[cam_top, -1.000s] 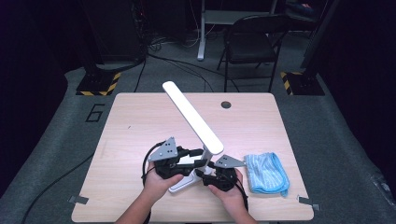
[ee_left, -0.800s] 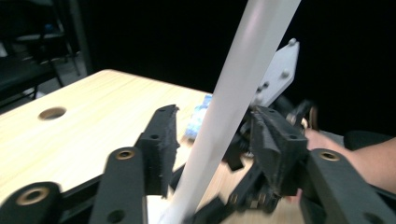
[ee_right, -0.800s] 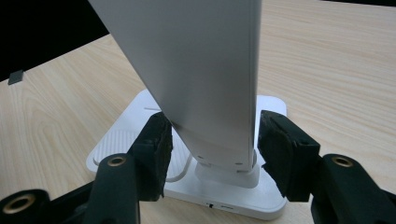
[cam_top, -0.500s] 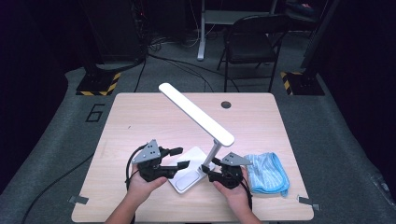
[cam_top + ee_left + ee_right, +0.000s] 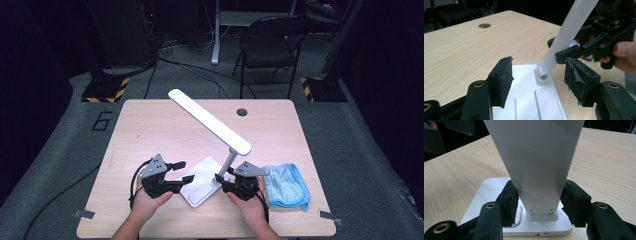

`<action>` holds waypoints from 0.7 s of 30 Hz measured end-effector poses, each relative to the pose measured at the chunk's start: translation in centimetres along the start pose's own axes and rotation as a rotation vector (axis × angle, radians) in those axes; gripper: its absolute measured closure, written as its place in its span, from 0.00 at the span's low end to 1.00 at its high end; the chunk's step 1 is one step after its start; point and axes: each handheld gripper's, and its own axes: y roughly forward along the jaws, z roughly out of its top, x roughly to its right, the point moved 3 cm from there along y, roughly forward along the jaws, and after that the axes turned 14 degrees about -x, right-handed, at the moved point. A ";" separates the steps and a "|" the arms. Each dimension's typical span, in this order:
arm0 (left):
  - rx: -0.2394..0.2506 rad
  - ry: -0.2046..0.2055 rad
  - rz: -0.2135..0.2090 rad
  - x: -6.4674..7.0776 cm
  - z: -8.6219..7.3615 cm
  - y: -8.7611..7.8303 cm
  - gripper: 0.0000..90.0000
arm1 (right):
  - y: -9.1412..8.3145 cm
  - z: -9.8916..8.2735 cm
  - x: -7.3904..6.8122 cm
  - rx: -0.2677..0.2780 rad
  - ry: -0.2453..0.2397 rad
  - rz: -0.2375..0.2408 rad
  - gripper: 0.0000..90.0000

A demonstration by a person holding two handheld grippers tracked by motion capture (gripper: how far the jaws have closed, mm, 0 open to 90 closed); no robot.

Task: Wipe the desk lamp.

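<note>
A white desk lamp stands near the table's front edge: flat base (image 5: 202,187), short upright arm (image 5: 229,161) and long head (image 5: 210,120) slanting up to the back left. My right gripper (image 5: 222,181) sits at the foot of the arm (image 5: 536,157). Its jaws have just been closing, and its pads now lie against the arm's two edges. My left gripper (image 5: 182,171) hovers at the base's left side. Its jaws have just been opening and stand apart over the base (image 5: 524,85), touching nothing. The right gripper (image 5: 556,47) shows beyond the lamp arm (image 5: 566,35).
A crumpled blue cloth (image 5: 286,184) lies on the wooden table (image 5: 165,130), just right of my right hand. A cable hole (image 5: 242,112) sits near the far edge. A black folding chair (image 5: 270,45) stands beyond the table.
My left gripper has drawn back to the left and downward, away from the lamp arm, and its jaws have spread. The right gripper stayed at the arm's foot, its jaws narrower.
</note>
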 end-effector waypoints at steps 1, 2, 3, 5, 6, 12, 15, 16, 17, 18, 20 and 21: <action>-0.007 -0.007 -0.002 -0.1 -0.2 0.1 0.43 | 0.0 0.0 0.1 0.001 -0.004 0.004 0.55; -0.017 -0.008 0.008 -0.3 -0.5 0.3 0.43 | 0.1 0.1 0.2 -0.001 -0.017 -0.004 0.55; -0.027 -0.015 0.008 -0.4 -0.7 0.4 0.43 | 0.2 0.2 0.3 0.001 -0.017 0.003 0.55; -0.047 -0.016 0.022 -0.8 -1.3 0.8 0.45 | 0.3 0.2 0.4 0.007 -0.025 0.011 0.55; -0.055 -0.023 0.029 -1.0 -1.7 1.1 0.45 | 0.4 0.3 0.5 0.008 -0.027 0.017 0.55; -0.094 -0.051 0.053 -2.4 -3.4 2.3 0.40 | 0.6 0.5 0.8 0.000 -0.045 0.035 0.55; -0.130 -0.056 0.071 -3.0 -4.0 2.9 0.38 | 0.6 0.5 0.7 0.002 -0.026 0.030 0.54; -0.143 -0.062 0.076 -3.2 -4.2 3.2 0.38 | 0.6 0.5 0.7 0.006 -0.020 0.023 0.54; -0.143 -0.067 0.077 -3.2 -4.3 3.3 0.38 | 0.5 0.4 0.6 0.003 -0.005 0.013 0.54; -0.145 -0.084 0.076 -3.3 -4.5 3.6 0.38 | 0.5 0.4 0.4 0.014 0.004 0.010 0.54; -0.163 -0.068 0.089 -3.4 -4.6 3.9 0.38 | 0.2 0.3 0.2 0.018 0.019 -0.009 0.54; -0.177 -0.068 0.085 -3.4 -4.7 4.1 0.38 | 0.1 0.3 0.1 0.021 0.025 -0.018 0.54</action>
